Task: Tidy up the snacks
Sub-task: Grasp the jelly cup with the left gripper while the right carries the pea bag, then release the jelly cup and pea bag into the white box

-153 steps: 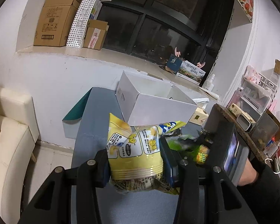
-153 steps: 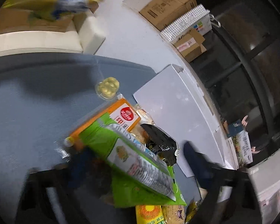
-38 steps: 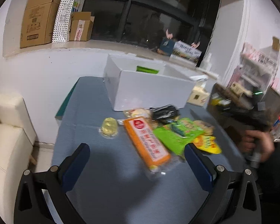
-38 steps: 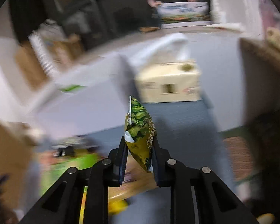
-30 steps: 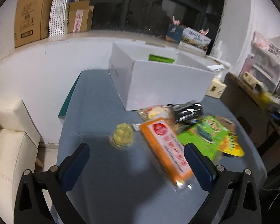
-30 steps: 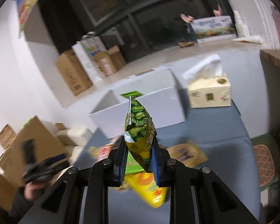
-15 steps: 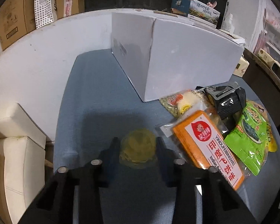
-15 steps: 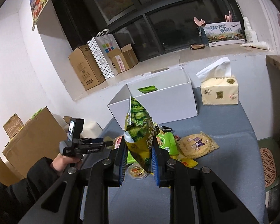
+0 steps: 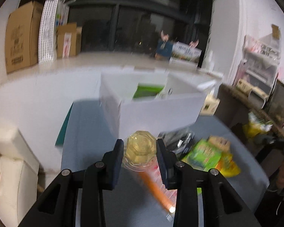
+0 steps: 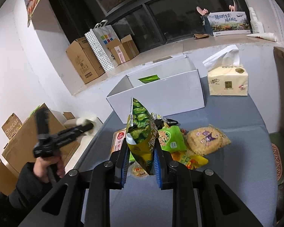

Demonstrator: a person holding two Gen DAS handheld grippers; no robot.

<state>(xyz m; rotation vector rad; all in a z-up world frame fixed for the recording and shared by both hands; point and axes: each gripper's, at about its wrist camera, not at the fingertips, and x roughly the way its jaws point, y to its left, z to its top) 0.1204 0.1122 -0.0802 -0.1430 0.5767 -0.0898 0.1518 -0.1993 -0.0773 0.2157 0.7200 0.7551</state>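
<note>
Clamping a clear jelly cup (image 9: 140,152) by its sides, the left gripper (image 9: 140,160) held it above the counter (image 9: 89,132) facing the white box (image 9: 157,111), while the right gripper (image 10: 141,162), jaws pinching an upright green pea bag (image 10: 142,140), waited over the remaining snacks (image 10: 191,143), presumably box-bound too.

Both black plastic two-finger grippers, left (image 9: 140,158) and right (image 10: 140,160), have angular linkage arms studded with round silver screws. The left's finger pads (image 9: 116,162) look dark navy; the right's are bright blue. Behind the left gripper's handle sit a bare hand (image 10: 47,167) and black sleeve (image 10: 19,194).
</note>
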